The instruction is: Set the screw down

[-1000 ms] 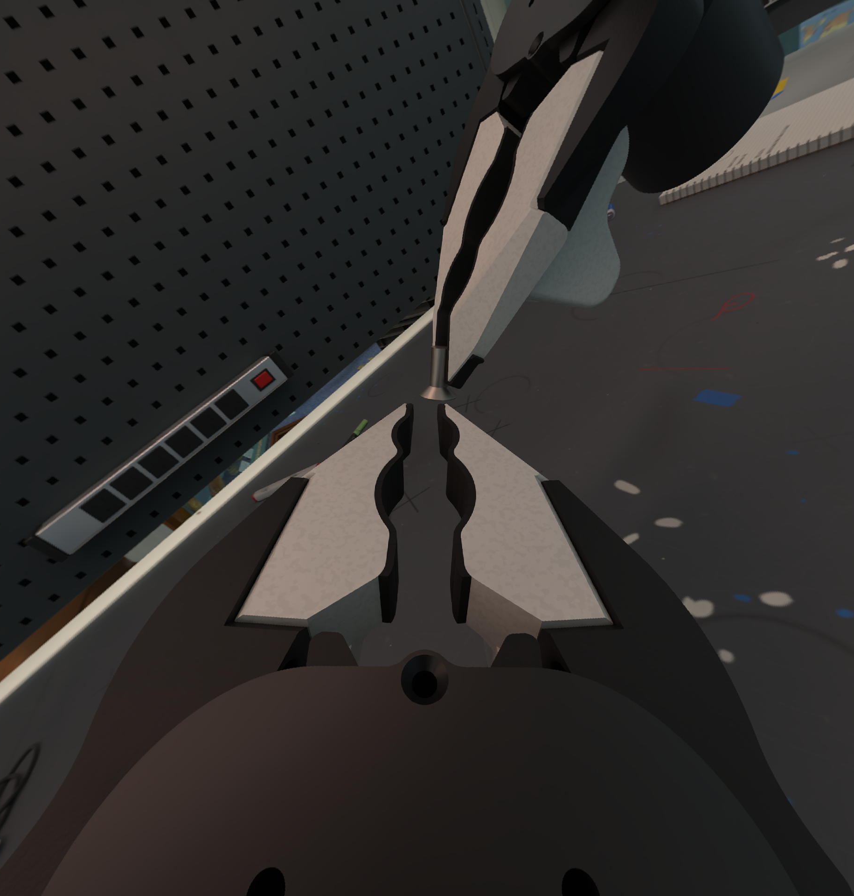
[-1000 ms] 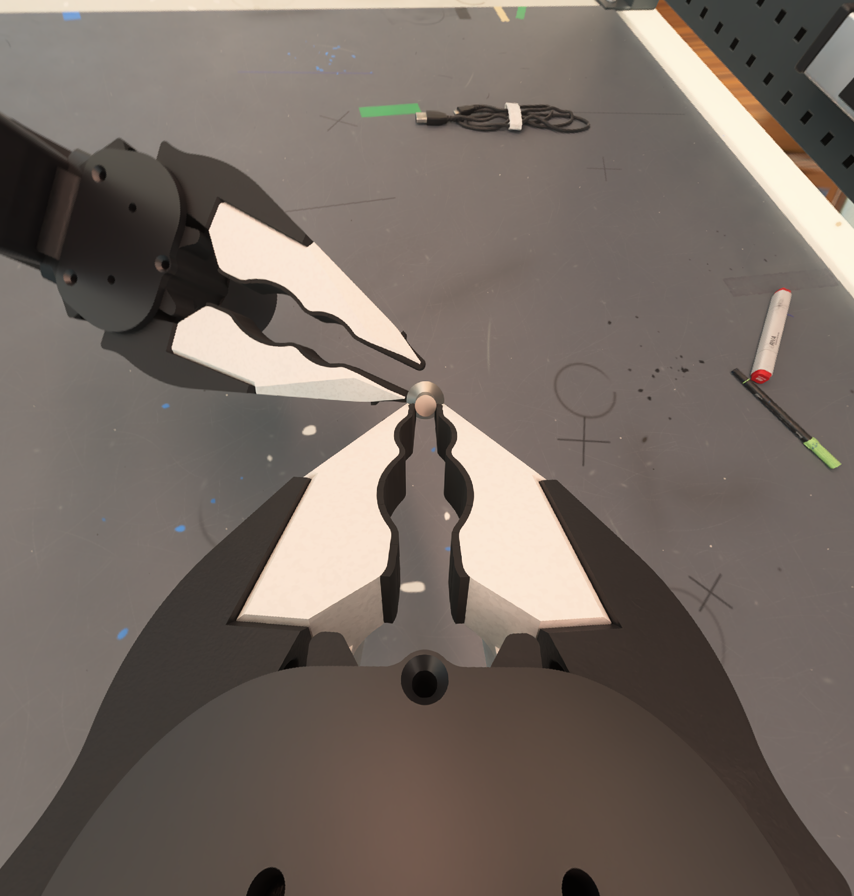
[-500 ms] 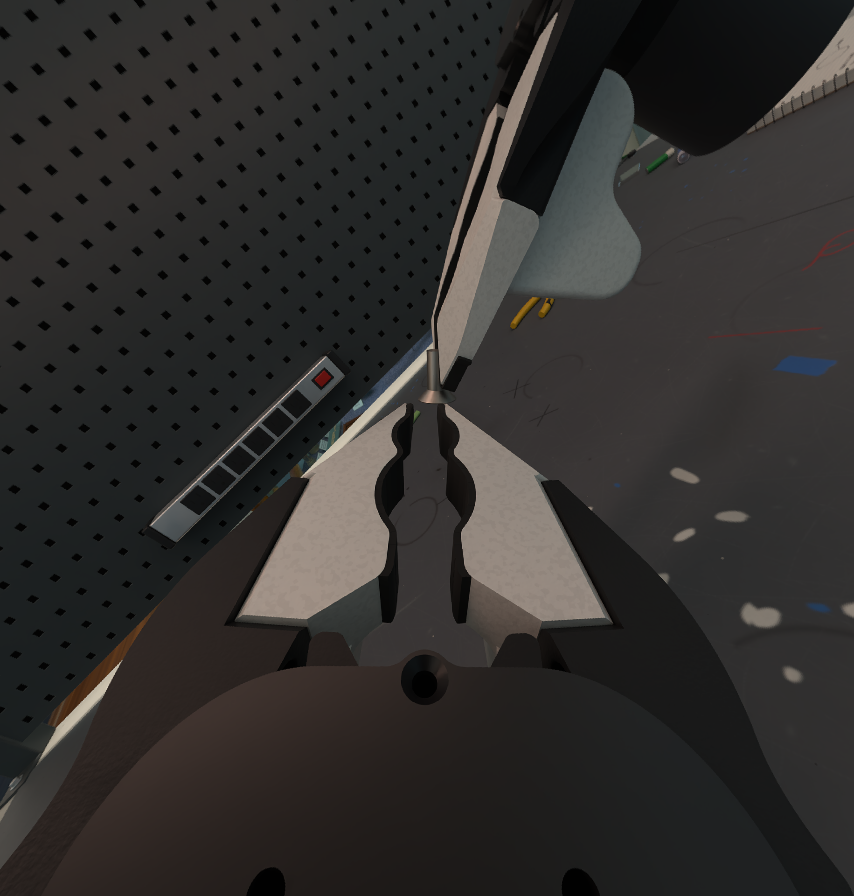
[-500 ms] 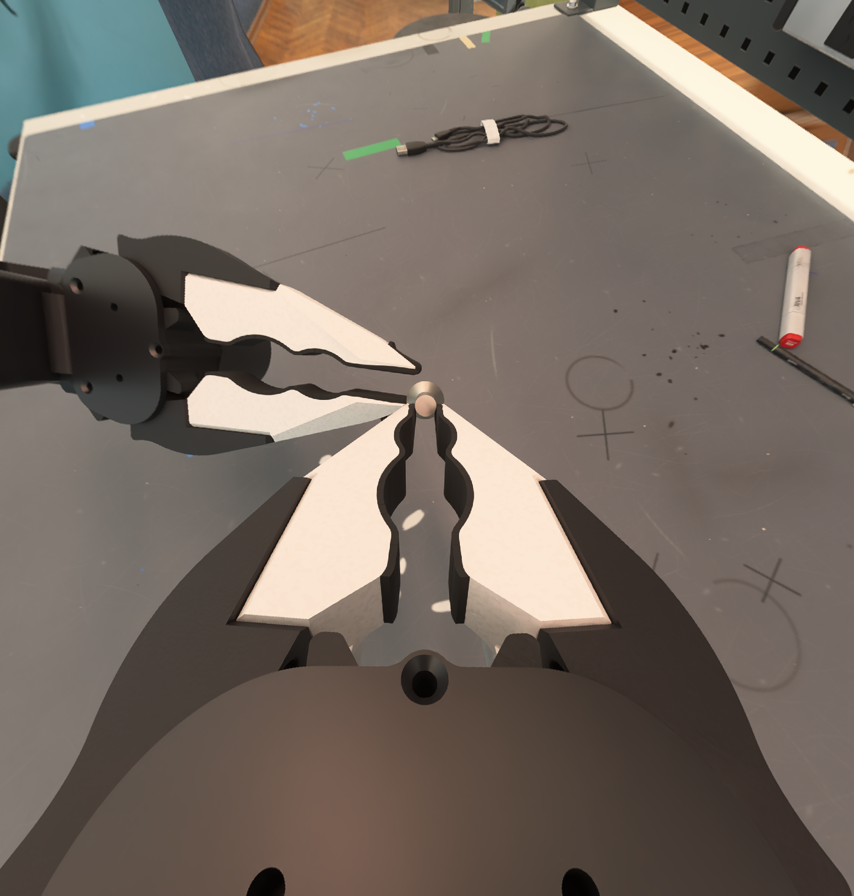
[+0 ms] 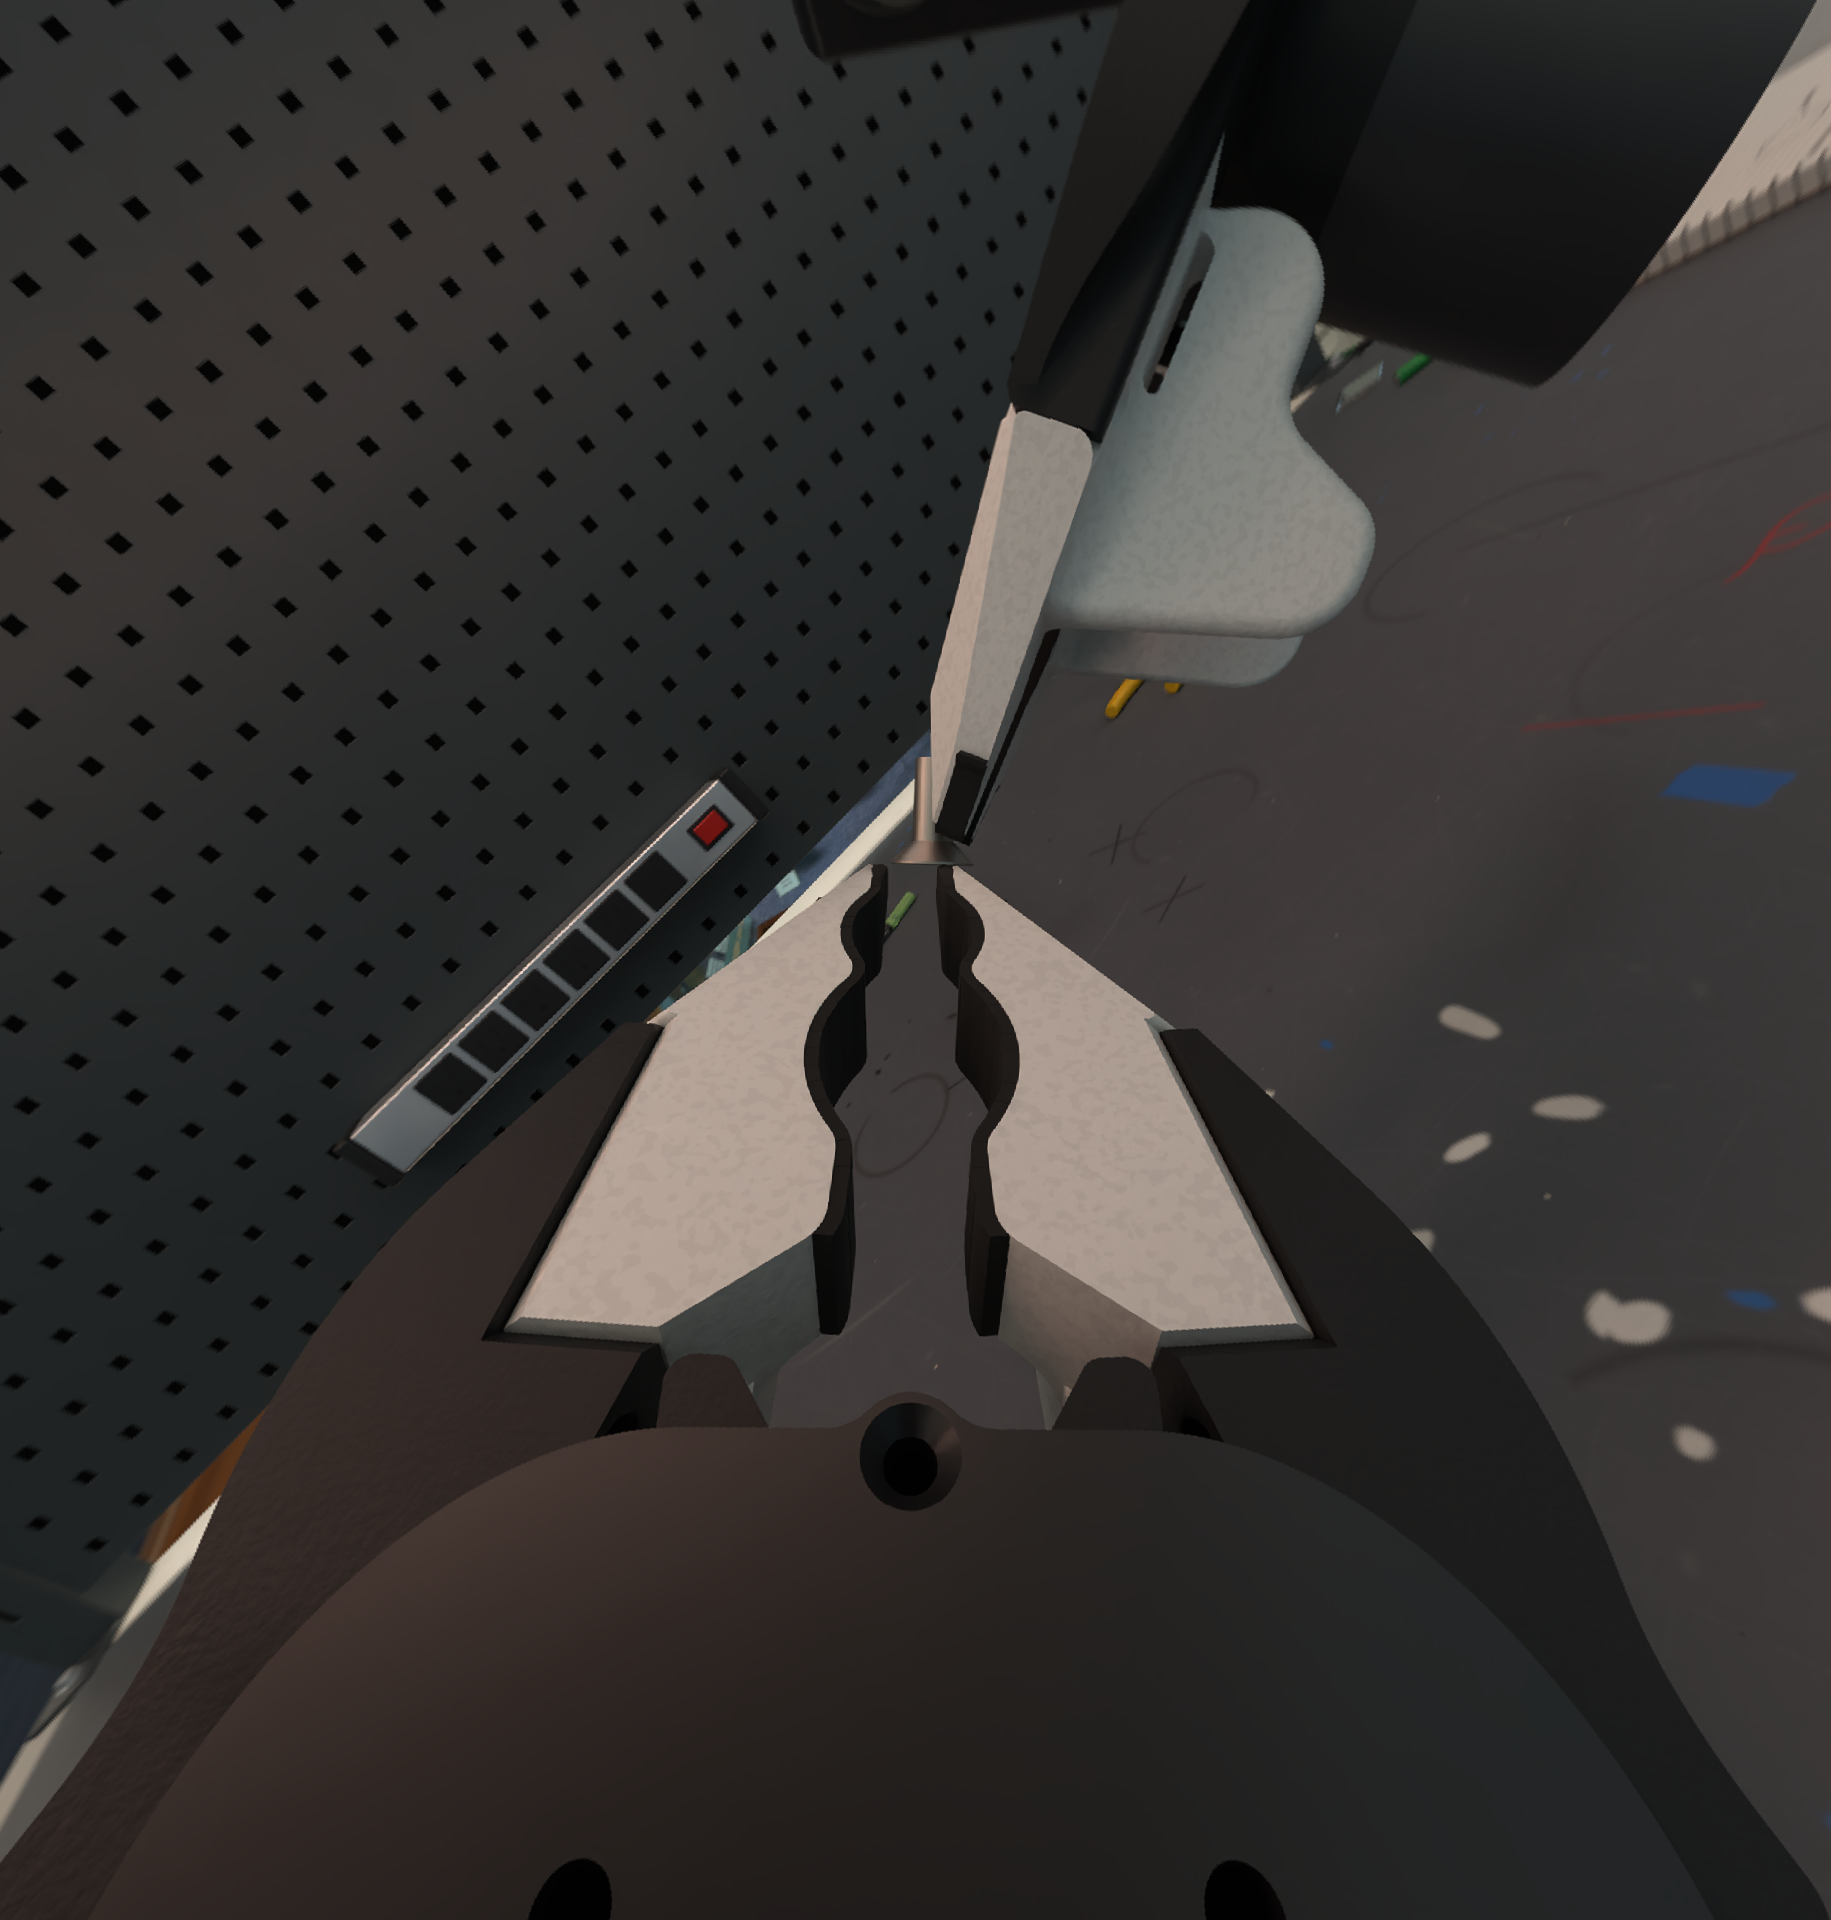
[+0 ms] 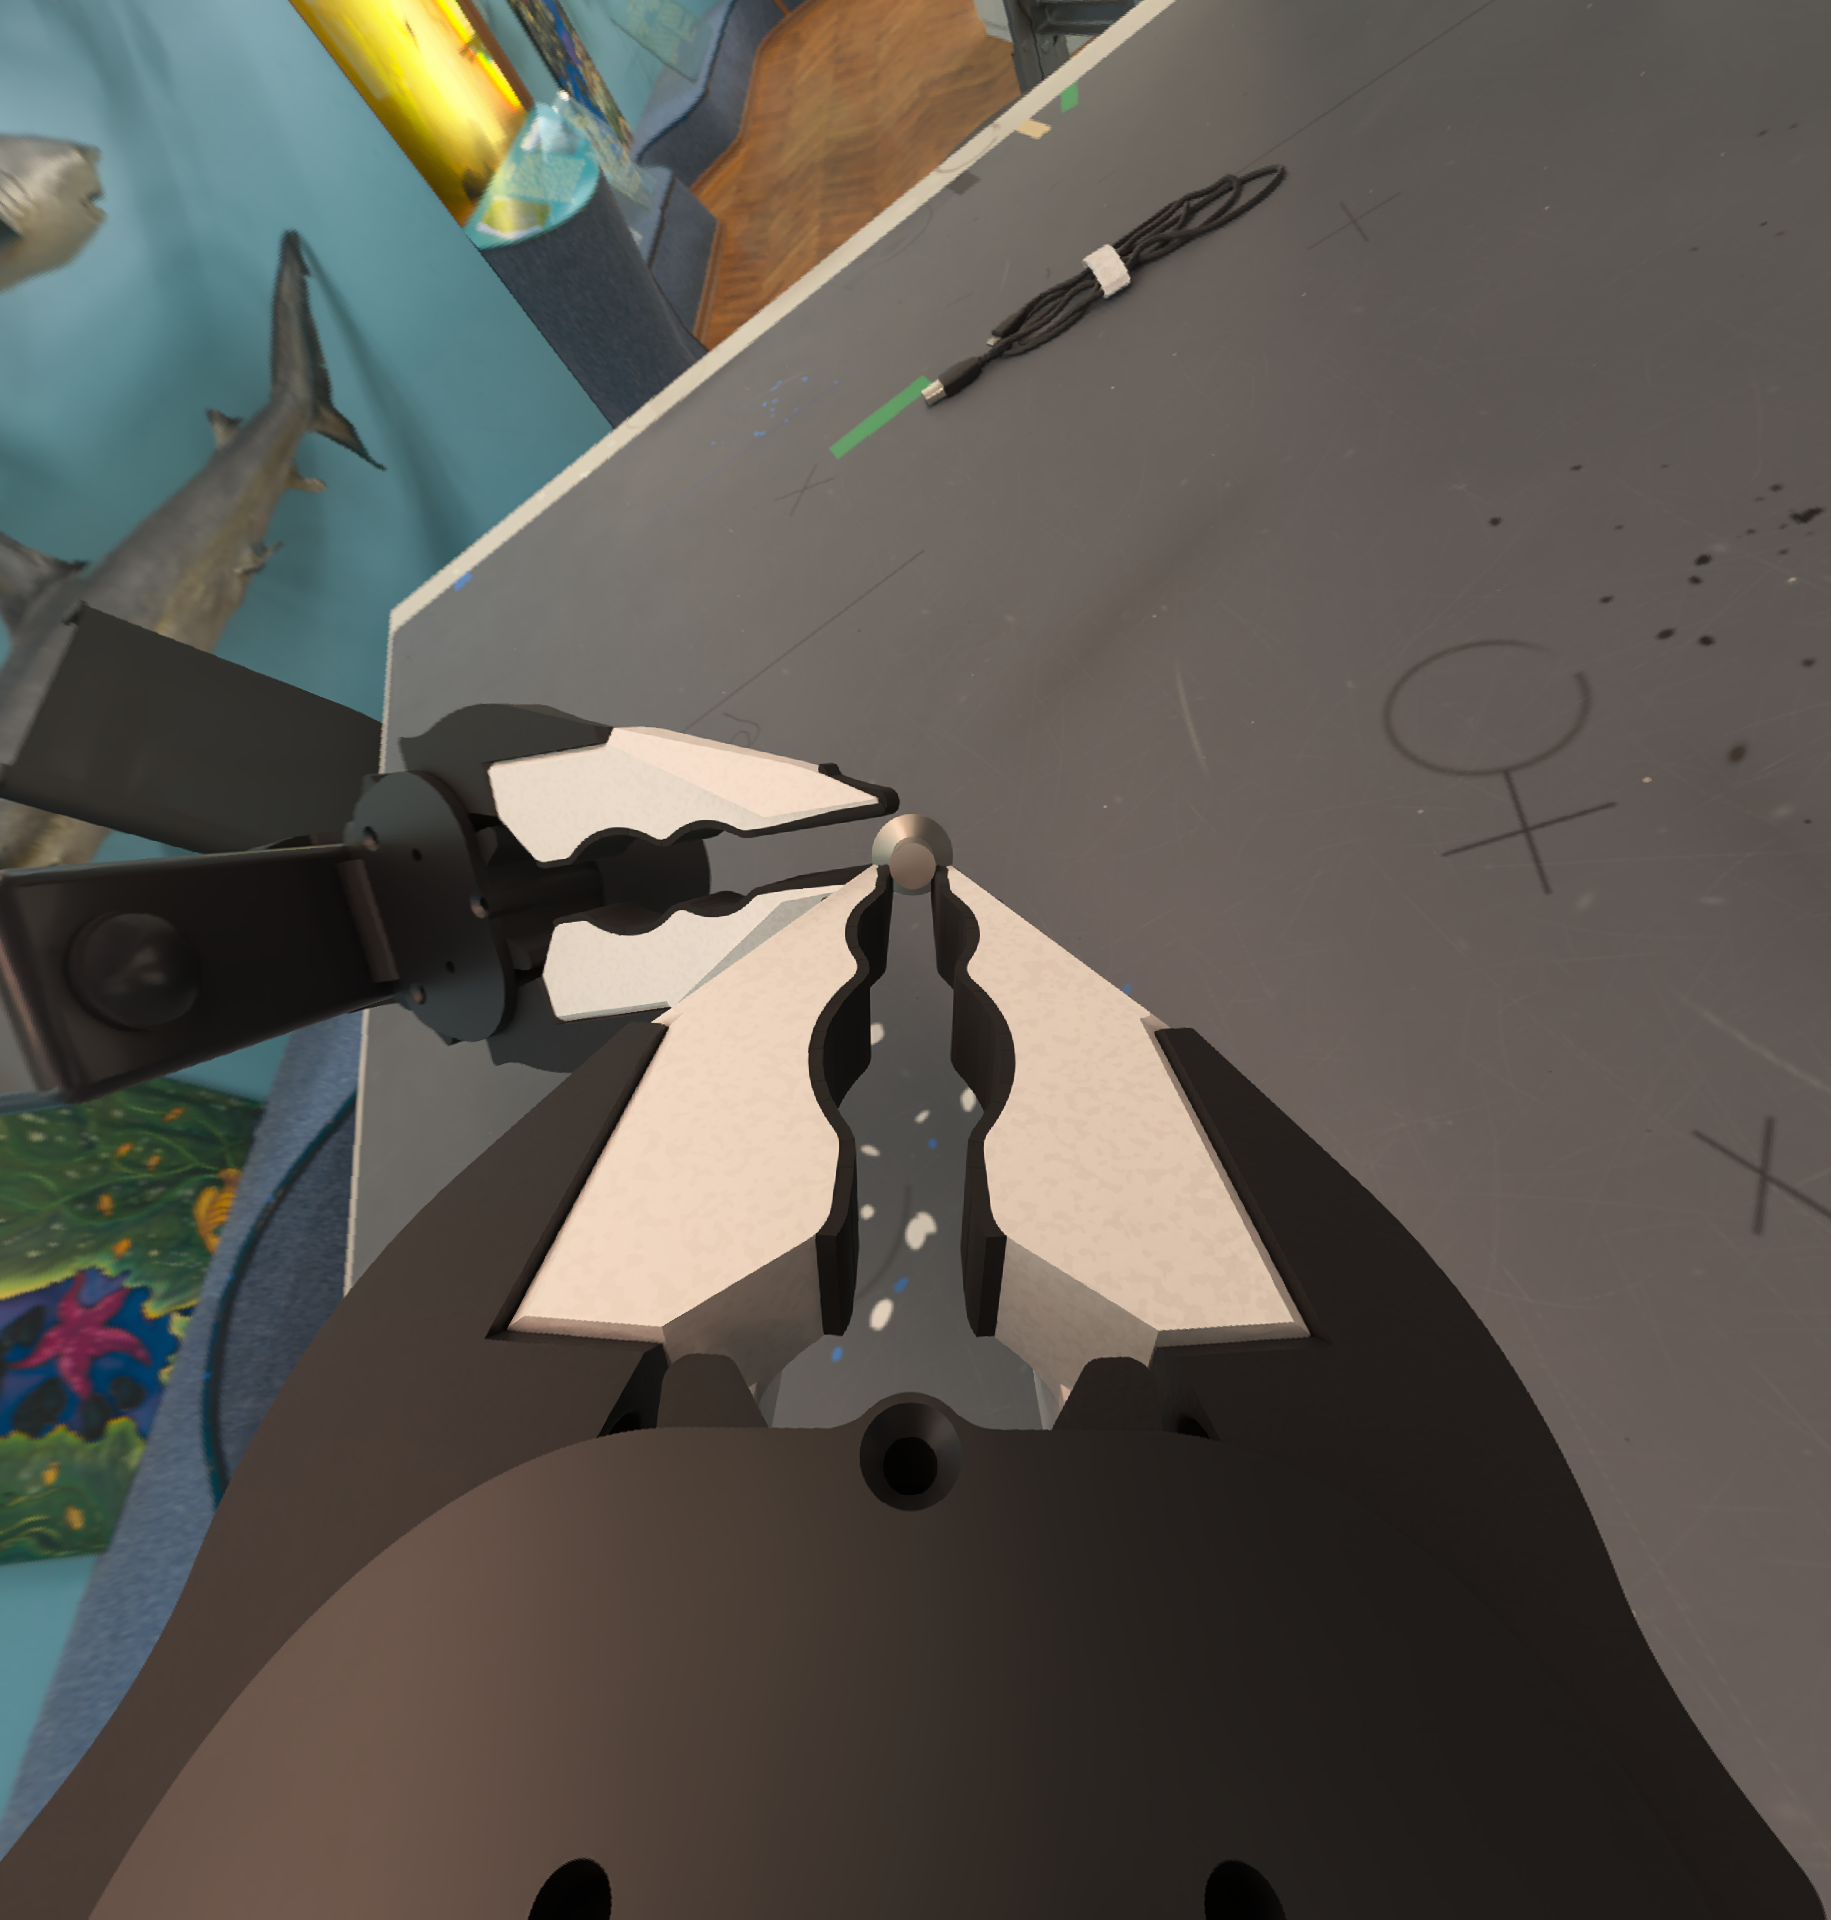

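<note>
A small grey flat-head screw point(image 6: 911, 857) is pinched by its shank between the tips of my right gripper point(image 6: 911, 881), which is shut on it and holds it above the dark grey table point(image 6: 1306, 987). In the left wrist view the screw point(image 5: 927, 850) stands head-down, with the right gripper point(image 5: 958, 805) coming down on it from above. My left gripper point(image 5: 911, 883) is open, its tips right at the screw's head. I cannot tell whether they touch it. In the right wrist view the left gripper point(image 6: 875, 836) reaches in from the left.
A coiled black cable point(image 6: 1129, 275) and a strip of green tape point(image 6: 880, 416) lie near the table's far edge point(image 6: 682, 379). A black pegboard point(image 5: 371, 520) with a power strip point(image 5: 558, 977) stands behind the table.
Both grippers have swung together with the screw still at their tips. The right wrist view has turned left, so the table corner and the blue wall now show.
</note>
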Tool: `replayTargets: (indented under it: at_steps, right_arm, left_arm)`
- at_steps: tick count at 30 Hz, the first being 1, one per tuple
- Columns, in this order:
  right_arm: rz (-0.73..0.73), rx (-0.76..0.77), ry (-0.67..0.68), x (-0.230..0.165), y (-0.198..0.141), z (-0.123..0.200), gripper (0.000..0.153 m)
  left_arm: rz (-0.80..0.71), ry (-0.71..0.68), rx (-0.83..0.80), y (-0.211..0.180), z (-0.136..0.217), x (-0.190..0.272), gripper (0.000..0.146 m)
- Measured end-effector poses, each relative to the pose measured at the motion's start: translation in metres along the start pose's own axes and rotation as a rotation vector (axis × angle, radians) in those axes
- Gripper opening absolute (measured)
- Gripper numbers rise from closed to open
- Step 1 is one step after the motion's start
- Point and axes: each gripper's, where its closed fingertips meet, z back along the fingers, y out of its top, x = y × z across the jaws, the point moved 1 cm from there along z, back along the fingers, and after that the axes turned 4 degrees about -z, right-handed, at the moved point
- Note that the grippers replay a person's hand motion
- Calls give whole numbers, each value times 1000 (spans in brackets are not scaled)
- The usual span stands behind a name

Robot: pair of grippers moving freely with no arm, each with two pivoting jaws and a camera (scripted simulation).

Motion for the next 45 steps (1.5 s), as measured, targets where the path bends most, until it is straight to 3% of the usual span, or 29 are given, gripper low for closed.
replayTargets:
  at_steps: [3, 9, 26, 28, 31, 34, 39, 45]
  right_arm:
    - [-20, -11, 18, -3, 4, 5, 7]
    - [116, -93, -123, 0, 1, 6, 7]
    - [134, -146, -158, 11, -1, 9, 7]
    - [179, -262, -203, 25, -20, 22, 7]
    - [296, -643, -352, 68, -81, 66, 7]
    - [231, -911, -437, 101, -134, 114, 7]
    - [156, -944, -481, 117, -158, 147, 7]
    - [177, -966, -516, 124, -167, 153, 7]
  left_arm:
    - [53, -13, 37, 5, -1, -2, 9]
    - [79, -34, 26, 4, -3, 4, 9]
    - [197, -79, 1, -4, -4, 7, 10]
    - [182, -87, -24, -9, -5, 8, 10]
    - [194, -100, -47, -15, -6, 9, 10]
    - [198, -111, -50, -17, -7, 10, 10]
    - [166, -120, -59, -17, -8, 15, 10]
    - [155, -124, -61, -17, -9, 16, 10]
